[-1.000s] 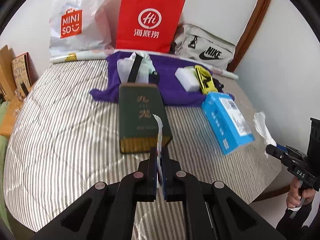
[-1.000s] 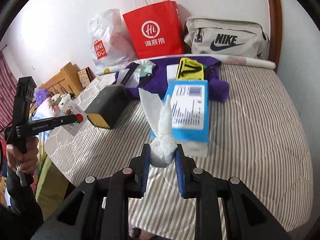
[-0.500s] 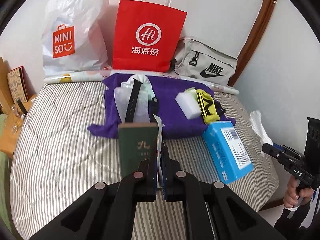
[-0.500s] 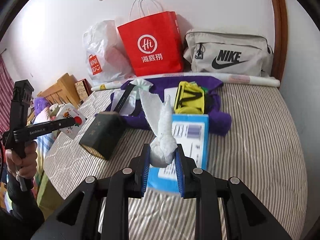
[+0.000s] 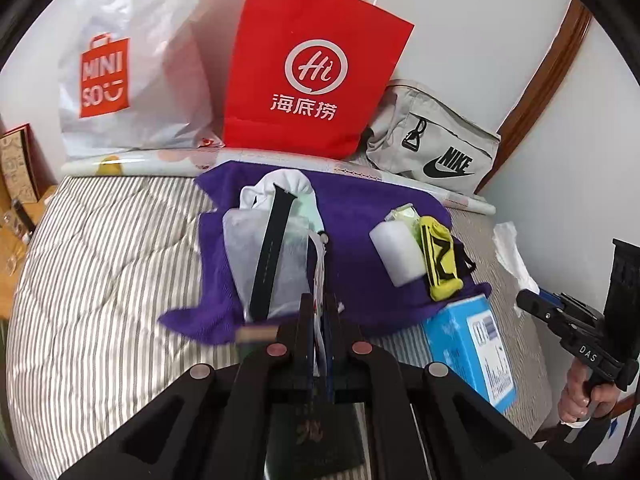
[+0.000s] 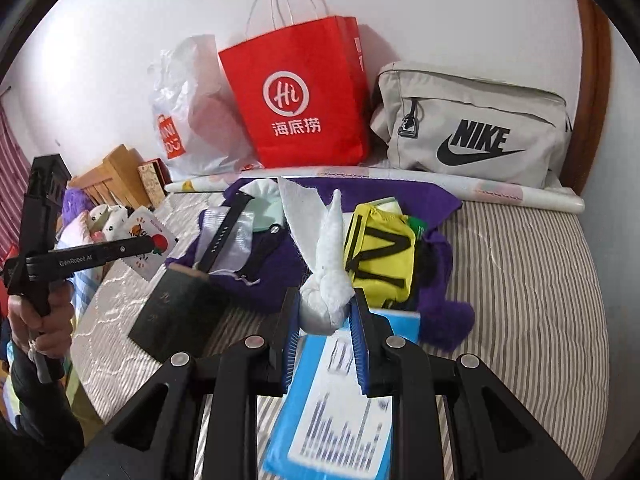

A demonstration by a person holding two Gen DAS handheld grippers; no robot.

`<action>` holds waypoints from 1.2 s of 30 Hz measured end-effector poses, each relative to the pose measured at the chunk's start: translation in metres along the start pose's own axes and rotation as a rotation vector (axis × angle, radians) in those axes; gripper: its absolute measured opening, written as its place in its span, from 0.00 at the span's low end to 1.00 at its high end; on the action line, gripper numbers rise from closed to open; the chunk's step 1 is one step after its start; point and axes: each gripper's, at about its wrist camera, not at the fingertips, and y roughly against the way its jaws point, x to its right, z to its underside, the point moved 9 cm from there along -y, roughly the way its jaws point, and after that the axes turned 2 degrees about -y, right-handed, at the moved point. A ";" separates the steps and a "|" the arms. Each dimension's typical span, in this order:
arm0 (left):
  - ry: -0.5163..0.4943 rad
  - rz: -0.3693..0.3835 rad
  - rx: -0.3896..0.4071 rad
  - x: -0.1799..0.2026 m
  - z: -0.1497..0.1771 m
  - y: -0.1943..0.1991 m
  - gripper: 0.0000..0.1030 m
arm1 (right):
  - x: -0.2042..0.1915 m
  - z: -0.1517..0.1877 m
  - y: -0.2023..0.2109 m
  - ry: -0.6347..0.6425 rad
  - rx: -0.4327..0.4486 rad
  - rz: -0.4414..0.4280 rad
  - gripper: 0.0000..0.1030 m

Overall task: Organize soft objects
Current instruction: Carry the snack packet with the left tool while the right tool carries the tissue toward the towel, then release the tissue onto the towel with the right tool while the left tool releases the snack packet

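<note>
Our left gripper [image 5: 319, 316] pinches a thin printed packet [image 6: 146, 240]; our right gripper [image 6: 325, 320] clamps a knotted white cloth [image 6: 326, 276] above the purple towel [image 5: 360, 248].

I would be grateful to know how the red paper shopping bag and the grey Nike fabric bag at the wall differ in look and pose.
The red paper shopping bag stands tall and upright; the grey Nike fabric bag lies low and long on its side. The red bag has white rope handles and a white round logo; the grey bag has a zip and a black logo. Both rest at the wall at the back of the striped bed.
</note>
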 end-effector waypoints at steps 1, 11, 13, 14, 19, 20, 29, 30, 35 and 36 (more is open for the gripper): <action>-0.001 0.000 -0.006 0.000 -0.004 -0.005 0.05 | 0.002 -0.003 -0.006 -0.003 -0.008 -0.003 0.23; 0.001 0.053 -0.071 0.005 -0.030 -0.052 0.05 | 0.005 -0.031 -0.058 0.006 -0.066 -0.031 0.24; 0.007 0.067 -0.091 0.006 -0.033 -0.062 0.05 | 0.002 -0.037 -0.071 0.010 -0.082 -0.047 0.24; 0.005 0.073 -0.100 0.007 -0.035 -0.067 0.05 | 0.001 -0.039 -0.075 0.013 -0.087 -0.050 0.24; -0.007 0.094 -0.125 0.012 -0.039 -0.086 0.05 | -0.005 -0.044 -0.099 0.030 -0.125 -0.050 0.24; -0.005 0.101 -0.131 0.012 -0.039 -0.088 0.05 | -0.005 -0.042 -0.104 0.033 -0.142 -0.049 0.24; -0.016 0.115 -0.206 0.017 -0.027 -0.116 0.05 | -0.003 -0.034 -0.129 0.030 -0.207 -0.042 0.24; -0.019 0.114 -0.213 0.017 -0.025 -0.118 0.05 | -0.003 -0.034 -0.131 0.031 -0.211 -0.037 0.24; -0.041 0.069 -0.234 0.012 -0.020 -0.120 0.10 | 0.003 -0.035 -0.130 0.015 -0.197 -0.026 0.25; -0.038 0.064 -0.236 0.011 -0.019 -0.120 0.15 | 0.003 -0.035 -0.130 0.012 -0.198 -0.025 0.26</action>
